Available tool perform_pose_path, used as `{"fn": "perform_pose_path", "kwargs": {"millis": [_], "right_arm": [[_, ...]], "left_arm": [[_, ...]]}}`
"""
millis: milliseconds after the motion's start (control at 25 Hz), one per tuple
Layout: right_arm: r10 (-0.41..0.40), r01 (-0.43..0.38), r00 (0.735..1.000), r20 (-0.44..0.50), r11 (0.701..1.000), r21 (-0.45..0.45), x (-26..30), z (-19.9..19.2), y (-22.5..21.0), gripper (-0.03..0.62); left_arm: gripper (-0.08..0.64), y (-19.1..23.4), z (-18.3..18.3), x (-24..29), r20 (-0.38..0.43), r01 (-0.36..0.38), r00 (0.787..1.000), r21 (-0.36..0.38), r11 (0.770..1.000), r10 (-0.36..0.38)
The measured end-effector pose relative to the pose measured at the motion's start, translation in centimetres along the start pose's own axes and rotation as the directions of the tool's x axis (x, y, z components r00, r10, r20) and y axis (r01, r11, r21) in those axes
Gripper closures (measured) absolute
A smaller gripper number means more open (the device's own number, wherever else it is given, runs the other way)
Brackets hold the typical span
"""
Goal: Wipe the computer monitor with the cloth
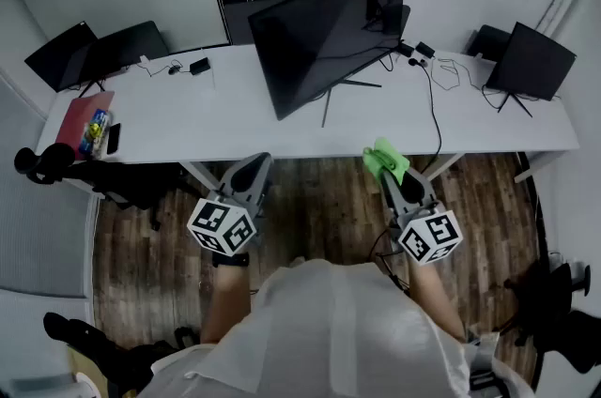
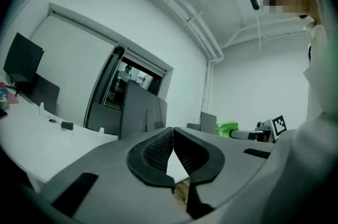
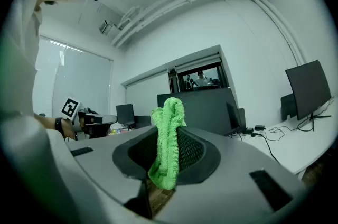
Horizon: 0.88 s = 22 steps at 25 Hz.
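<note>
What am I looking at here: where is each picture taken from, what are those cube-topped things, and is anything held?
No robot: a person holds handheld tongs in each hand. The head view looks down from the person's head; the other two cameras ride on the tongs. The left tongs are shut and empty. The right tongs are shut on a green cloth. Ahead stands a white desk bearing the large monitor, smaller screens and cables. The marker cubes are part of the tongs.
</note>
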State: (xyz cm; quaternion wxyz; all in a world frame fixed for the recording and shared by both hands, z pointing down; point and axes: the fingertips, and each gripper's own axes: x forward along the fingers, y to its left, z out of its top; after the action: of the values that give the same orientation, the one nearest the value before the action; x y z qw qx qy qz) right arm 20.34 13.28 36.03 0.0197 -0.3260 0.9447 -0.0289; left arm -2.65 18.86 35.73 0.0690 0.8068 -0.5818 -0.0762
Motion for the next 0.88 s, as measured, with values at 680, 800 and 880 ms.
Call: {"fn": "perform_pose_path", "kwargs": {"millis": [680, 800, 880], "right_arm": [[0.015, -0.015, 1.000, 0.001, 1.000, 0.016, 0.0, 0.2, -0.6, 0.520], [0.029, -0.030, 0.999, 0.016, 0.999, 0.029, 0.3, 0.4, -0.3, 0.520], [0.039, -0.040, 0.999, 0.014, 0.999, 0.029, 0.8, 0.5, 0.1, 0.520]], "left_arm": [[0.543, -0.3, -0.3, 0.4, -0.002, -0.002, 1.000, -0.011, 1.000, 0.002], [0.543, 0.0, -0.4, 0.5, -0.006, -0.004, 1.000, -0.009, 1.000, 0.004], [0.543, 0.4, -0.4, 0.5, -0.009, -0.005, 1.000, -0.012, 1.000, 0.005]]}}
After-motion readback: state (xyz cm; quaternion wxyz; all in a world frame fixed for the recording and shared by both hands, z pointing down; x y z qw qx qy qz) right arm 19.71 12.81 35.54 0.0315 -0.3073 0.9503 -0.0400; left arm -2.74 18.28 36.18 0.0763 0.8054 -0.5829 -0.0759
